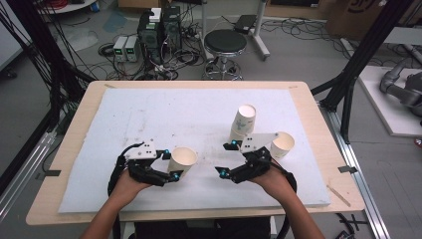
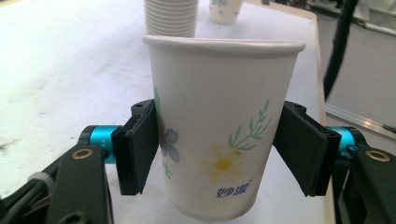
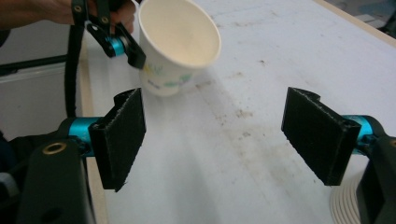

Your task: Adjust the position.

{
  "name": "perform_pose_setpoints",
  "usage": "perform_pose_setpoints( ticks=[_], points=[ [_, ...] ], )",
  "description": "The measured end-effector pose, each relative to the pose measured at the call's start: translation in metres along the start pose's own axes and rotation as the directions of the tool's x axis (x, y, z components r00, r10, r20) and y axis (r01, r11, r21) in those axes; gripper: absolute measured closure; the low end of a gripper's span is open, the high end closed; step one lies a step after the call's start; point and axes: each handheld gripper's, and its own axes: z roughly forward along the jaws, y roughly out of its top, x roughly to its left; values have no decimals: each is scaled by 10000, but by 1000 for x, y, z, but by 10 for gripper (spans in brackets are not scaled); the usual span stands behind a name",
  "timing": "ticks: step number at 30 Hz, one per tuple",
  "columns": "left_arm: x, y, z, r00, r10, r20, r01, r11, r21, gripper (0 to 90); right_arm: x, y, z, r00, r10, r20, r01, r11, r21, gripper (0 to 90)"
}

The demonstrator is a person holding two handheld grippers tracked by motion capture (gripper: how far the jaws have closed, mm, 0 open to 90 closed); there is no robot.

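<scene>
**A:** What's the layout, biggest first?

**B:** I see the surface [image 1: 149, 107], white sheet over a wooden edge, marked and scuffed. On it, right of centre, a stack of paper cups [image 1: 242, 123], leaning a little. Just right of the stack stands a single cup [image 1: 282, 144].

**A:** And what I'm holding?

**B:** The flowered cup [image 2: 219, 126] sits in my left gripper [image 1: 167, 164], front left of the surface. Pads press on both sides of its wall, below the rim; the cup is roughly upright, slightly tilted. I can't tell whether its base touches the surface.

**A:** Right side?

**B:** My right gripper [image 3: 224, 140] is spread wide, with bare surface between the pads. In the high view it lies just in front of the stack, well apart from the held cup.
</scene>
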Motion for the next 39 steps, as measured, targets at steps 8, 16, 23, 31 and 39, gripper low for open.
perform_pose_setpoints(
  ticks=[8, 16, 23, 31, 39],
  points=[
    [5, -7, -13, 9958, -154, -899, 82, 9967, -803, 321, 6, -36, -7, 9954, 624, 733, -581, 9966, -584, 224],
    [8, -6, -23, 9917, -299, -1248, 86, 9858, -1679, 321, 4, -59, -15, 9850, 1160, 1277, -1017, 9884, -1129, 223],
    [10, -8, -27, 9896, -419, -1378, 142, 9805, -1959, 317, 3, -64, -18, 9824, 1169, 1458, -969, 9858, -1373, 223],
    [15, -10, -37, 9825, -451, -1809, 35, 9746, -2241, 314, 3, -67, -18, 9806, 1224, 1530, -992, 9835, -1511, 224],
    [20, -15, -53, 9688, -821, -2340, 137, 9598, -2803, 313, 0, -66, -19, 9745, 1483, 1684, -1195, 9782, -1700, 222]
  ],
)
